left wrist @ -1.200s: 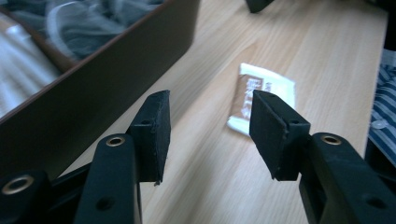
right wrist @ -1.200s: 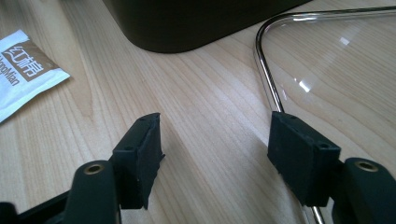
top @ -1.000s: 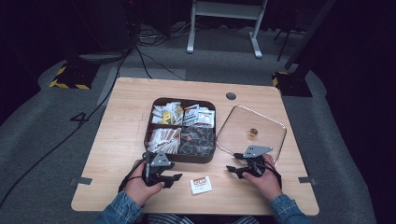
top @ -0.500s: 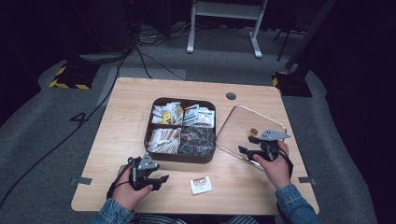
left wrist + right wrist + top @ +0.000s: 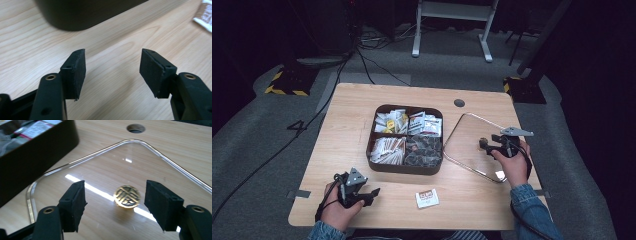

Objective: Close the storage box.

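1. Right gripper point(image 5: 486, 145): held over the clear glass lid point(image 5: 472, 131), which lies flat on the wooden table point(image 5: 352, 115) just beside the dark divided box point(image 5: 408, 168). Its jaws stand apart, nothing pressed between them.
2. Same gripper, right gripper view point(image 5: 115, 205): the lid's round gold knob point(image 5: 126, 196) sits ahead of the tips and between the lines of the two jaws, nearer the right one. The pads point(image 5: 75, 202) do not touch it. The lid's curved rim point(image 5: 82, 158) arcs beyond the knob, and a round hole in the table point(image 5: 135, 128) lies farther ahead.
3. Dark divided box, right gripper view point(image 5: 37, 157): its side wall stands to the left of the jaws, apart from them, with sachets visible over its edge.
4. Left gripper point(image 5: 372, 192): held low at the near edge of the table, well apart from the right gripper. Its jaws have just been opening and are released, with bare wood between them.
5. Same gripper, left gripper view point(image 5: 112, 70): the box's rounded dark corner point(image 5: 82, 12) lies ahead and slightly left of the jaws, not touching.
6. Small white packet point(image 5: 427, 198): it lies on the table in front of the left gripper's tips, near but apart; in the left gripper view point(image 5: 204, 17) it appears ahead and to the right.
7. Box contents point(image 5: 387, 149): four compartments hold sachets and wrapped items.
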### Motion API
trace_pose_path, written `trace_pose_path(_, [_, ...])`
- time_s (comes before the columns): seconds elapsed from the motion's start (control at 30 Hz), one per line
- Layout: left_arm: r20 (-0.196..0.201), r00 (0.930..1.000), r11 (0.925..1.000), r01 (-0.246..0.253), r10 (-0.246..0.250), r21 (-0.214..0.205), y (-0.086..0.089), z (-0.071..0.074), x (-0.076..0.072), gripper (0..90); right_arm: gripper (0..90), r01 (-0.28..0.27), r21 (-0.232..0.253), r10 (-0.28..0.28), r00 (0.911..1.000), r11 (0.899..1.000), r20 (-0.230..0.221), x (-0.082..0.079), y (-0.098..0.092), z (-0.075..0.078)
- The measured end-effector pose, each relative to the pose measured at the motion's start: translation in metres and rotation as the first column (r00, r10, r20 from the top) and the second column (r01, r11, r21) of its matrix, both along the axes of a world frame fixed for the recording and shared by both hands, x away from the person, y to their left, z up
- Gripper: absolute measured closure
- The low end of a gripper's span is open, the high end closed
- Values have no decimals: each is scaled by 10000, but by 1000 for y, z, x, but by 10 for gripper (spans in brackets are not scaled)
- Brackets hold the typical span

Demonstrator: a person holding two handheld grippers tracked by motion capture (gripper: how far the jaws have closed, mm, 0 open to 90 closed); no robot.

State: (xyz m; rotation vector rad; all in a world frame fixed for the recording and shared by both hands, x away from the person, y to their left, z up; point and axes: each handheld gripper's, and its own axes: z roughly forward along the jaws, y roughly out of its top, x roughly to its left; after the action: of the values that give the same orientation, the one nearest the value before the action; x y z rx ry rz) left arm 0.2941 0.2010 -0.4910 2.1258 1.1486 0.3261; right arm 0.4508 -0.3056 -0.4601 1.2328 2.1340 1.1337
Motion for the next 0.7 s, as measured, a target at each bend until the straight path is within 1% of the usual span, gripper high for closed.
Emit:
trace_pose_path(0.03, [-17, 9997, 9997, -231, 231, -1, 4, -1, -1, 374, 340, 276, -159, -277, 9996, 9995, -29, 6, -3, -4])
trace_pose_path(0.07, [-27, 9995, 9995, -304, 305, 36, 6, -2, -1, 373, 339, 342, -222, -344, 9994, 9992, -69, 8, -4, -6])
trace_pose_path(0.13, [0, 9993, 9993, -382, 382, 65, 8, -2, -1, 371, 339, 349, -280, -352, 9993, 9990, -114, 10, -4, -8])
trace_pose_path(0.17, [25, 9986, 9985, -528, 527, 176, 11, -3, -1, 370, 341, 310, -429, -324, 9990, 9986, -305, 15, -4, -15])
trace_pose_path(0.23, [94, 9979, 9974, -648, 645, 300, 13, -4, -1, 360, 349, 289, -599, -310, 9989, 9978, -340, 17, -3, -19])
trace_pose_path(0.27, [94, 9979, 9974, -648, 645, 300, 13, -4, -1, 359, 349, 289, -599, -310, 9989, 9978, -340, 17, -3, -19])
trace_pose_path(0.3, [126, 9970, 9960, -770, 765, 463, 15, -4, 0, 358, 370, 237, -725, -269, 9987, 9971, -431, 20, -3, -23])
trace_pose_path(0.4, [159, 9961, 9950, -876, 869, 480, 18, -5, 2, 352, 409, 100, -940, -153, 9983, 9955, -562, 21, -4, -28])
trace_pose_path(0.53, [228, 9948, 9938, -1005, 995, 481, 23, -7, 4, 346, 430, 50, -937, -107, 9981, 9956, -603, 22, -3, -32])
trace_pose_path(0.57, [272, 9939, 9934, -1077, 1066, 395, 24, -8, 5, 345, 434, 27, -928, -82, 9982, 9957, -589, 22, -3, -33])
trace_pose_path(0.63, [255, 9931, 9927, -1151, 1142, 367, 26, -8, 6, 344, 444, -68, -938, 17, 9985, 9956, -553, 23, -1, -33])
trace_pose_path(0.7, [347, 9923, 9919, -1202, 1188, 414, 28, -9, 7, 341, 461, -110, -978, 60, 9987, 9951, -515, 24, 0, -33])
